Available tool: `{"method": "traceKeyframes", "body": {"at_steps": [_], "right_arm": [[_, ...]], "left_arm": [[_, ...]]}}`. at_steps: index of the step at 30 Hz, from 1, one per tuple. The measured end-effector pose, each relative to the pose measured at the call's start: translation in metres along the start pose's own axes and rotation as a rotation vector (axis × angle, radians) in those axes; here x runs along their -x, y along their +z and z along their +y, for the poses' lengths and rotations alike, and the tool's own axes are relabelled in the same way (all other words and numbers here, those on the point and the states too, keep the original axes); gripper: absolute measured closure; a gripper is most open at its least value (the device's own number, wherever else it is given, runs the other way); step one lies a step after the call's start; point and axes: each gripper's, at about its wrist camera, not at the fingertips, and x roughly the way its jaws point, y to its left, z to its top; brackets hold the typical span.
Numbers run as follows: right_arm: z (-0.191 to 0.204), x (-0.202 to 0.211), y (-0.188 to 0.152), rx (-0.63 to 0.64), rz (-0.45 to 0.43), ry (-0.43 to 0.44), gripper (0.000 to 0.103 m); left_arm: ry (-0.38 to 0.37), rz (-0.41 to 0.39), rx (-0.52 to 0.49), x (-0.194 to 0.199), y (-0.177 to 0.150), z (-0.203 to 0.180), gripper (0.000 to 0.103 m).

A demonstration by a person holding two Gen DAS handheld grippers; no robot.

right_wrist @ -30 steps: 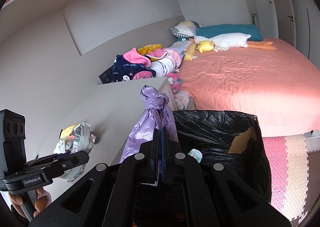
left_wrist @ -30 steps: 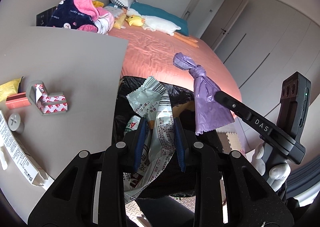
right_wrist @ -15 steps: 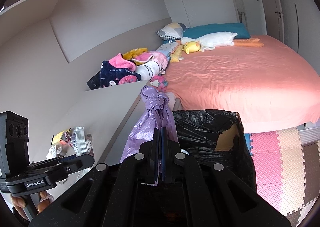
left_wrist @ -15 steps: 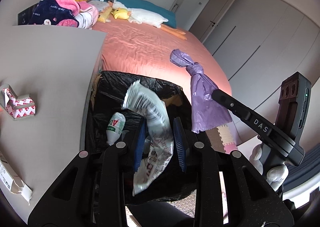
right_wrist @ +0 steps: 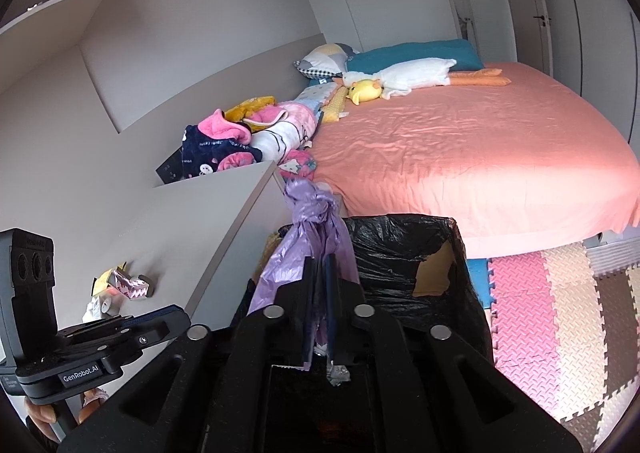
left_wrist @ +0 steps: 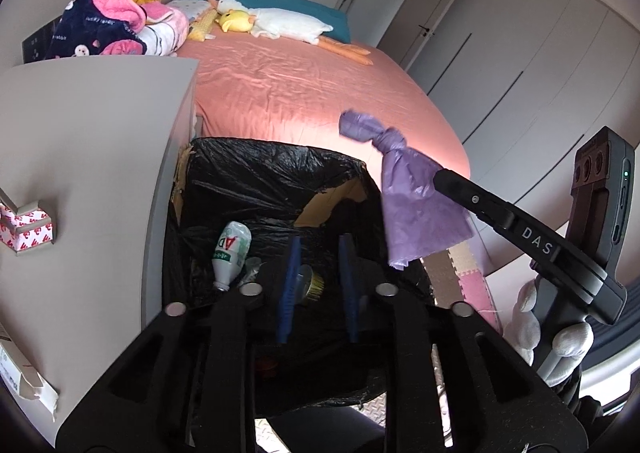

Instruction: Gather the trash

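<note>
A bin with a black liner (left_wrist: 280, 151) stands between the grey desk and the bed. A white bottle (left_wrist: 232, 251) lies inside it. My left gripper (left_wrist: 317, 283) hangs over the bin mouth, its jaws opening, with nothing between the blue pads. My right gripper (right_wrist: 319, 285) is over the bin's left rim (right_wrist: 400, 219), jaws opening. A knotted purple plastic bag (right_wrist: 310, 225) still stands between its parted pads. From the left wrist view the purple bag (left_wrist: 416, 209) sits at the right gripper's tip (left_wrist: 440, 177). The left gripper (right_wrist: 172, 321) shows at lower left.
The grey desk (left_wrist: 80, 133) on the left carries a red-and-white box (left_wrist: 28, 229) and a white carton (left_wrist: 20, 377). A pink bed (left_wrist: 320, 93) with plush toys lies behind the bin. Foam floor mats (right_wrist: 560, 313) lie to the right. A gloved hand (left_wrist: 560, 337) holds the right gripper.
The silver snack wrapper has left the left gripper, whose jaws have opened. The right jaws have parted around the purple bag. Both grippers have come forward over the bin.
</note>
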Motion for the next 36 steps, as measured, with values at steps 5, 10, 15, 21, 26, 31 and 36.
{"method": "traceKeyframes", "body": {"at_steps": [5,10,15,21,26,31,36], "right_arm": [[-0.002,0.002,-0.002,-0.003,-0.026,-0.022,0.045],[-0.003,0.002,-0.002,-0.006,-0.024,-0.021,0.045],[-0.002,0.002,-0.002,-0.005,-0.020,-0.018,0.045],[0.003,0.001,-0.002,0.001,-0.013,-0.009,0.045],[0.014,-0.002,-0.005,0.024,-0.003,0.007,0.045],[0.027,-0.007,-0.006,0.041,0.009,0.029,0.043],[0.042,-0.011,-0.009,0.062,0.017,0.052,0.041]], "left_arm": [[0.028,-0.056,0.007,0.009,-0.003,0.004,0.013],[0.038,-0.060,0.005,0.011,-0.003,0.004,0.013],[0.045,-0.055,0.009,0.011,-0.004,0.005,0.013],[0.053,-0.059,0.023,0.016,-0.005,0.010,0.012],[0.076,-0.072,0.039,0.023,-0.007,0.017,0.012],[0.106,-0.082,0.063,0.031,-0.012,0.028,0.012],[0.154,-0.094,0.088,0.042,-0.017,0.040,0.012]]}}
